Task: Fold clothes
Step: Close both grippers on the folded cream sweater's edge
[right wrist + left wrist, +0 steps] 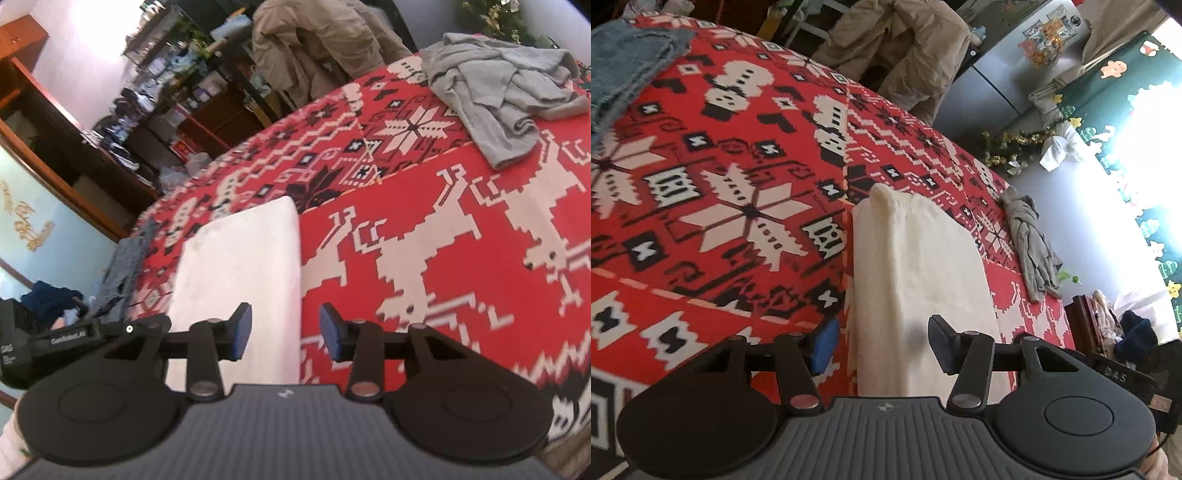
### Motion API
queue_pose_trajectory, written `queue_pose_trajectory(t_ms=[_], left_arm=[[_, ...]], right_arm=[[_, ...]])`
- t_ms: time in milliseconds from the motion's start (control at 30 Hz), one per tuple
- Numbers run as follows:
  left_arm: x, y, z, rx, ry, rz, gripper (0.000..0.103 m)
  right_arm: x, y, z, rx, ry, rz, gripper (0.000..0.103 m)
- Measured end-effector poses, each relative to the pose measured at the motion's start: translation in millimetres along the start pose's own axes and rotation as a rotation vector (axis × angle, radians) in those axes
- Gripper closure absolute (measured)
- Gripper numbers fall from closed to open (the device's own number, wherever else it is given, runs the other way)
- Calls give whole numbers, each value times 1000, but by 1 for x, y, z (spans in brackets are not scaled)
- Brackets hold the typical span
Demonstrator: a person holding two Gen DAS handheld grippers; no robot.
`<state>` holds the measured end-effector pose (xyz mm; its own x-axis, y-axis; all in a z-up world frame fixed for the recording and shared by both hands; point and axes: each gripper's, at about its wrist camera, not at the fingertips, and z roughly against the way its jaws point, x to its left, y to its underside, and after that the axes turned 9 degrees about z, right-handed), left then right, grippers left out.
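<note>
You are working over a surface covered by a red patterned cloth [738, 229]. On it, near you, lies a folded white cloth [916, 266]. A crumpled grey garment [1030, 240] lies at the far right, and a blue denim piece [624, 70] at the far left.

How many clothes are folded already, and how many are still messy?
One looks done: the white garment lies folded in a neat rectangle on the red patterned cloth. Nothing is held; the left gripper and right gripper are both open. Left: the crumpled grey garment. The denim piece is hard to judge.
</note>
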<state>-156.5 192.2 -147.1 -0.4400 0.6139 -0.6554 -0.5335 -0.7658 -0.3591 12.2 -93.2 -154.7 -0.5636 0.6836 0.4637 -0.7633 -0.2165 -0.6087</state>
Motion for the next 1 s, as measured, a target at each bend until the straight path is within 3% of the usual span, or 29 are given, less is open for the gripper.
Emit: queue_pose_trajectory(t_ms=[200,367,500,533,600,700,833,1000], left_arm=[[9,-3,-10,30,38,41,52],[3,-1,-9,15,26,-16,52],[9,-1,-9,24,62,25,53],[11,-1,-11,28,74,36,60],[13,0,-13,27,89,59,64],[14,2,-11,8,95,81,73],[4,6,-5,-26,74,56,78],[-7,-1,13,-70,100,57,78]], right_arm=[[0,-5,-27,16,12,-24,57],[4,-4,-40,30,-4,-11,57],[7,-4,-43,24,-22,5,57],[8,-4,-43,23,-26,12,57],[11,-3,-43,22,-18,29,72],[14,-2,-41,12,-9,46,80],[21,-2,-34,-16,2,65,85],[33,-8,-23,-42,12,93,85]])
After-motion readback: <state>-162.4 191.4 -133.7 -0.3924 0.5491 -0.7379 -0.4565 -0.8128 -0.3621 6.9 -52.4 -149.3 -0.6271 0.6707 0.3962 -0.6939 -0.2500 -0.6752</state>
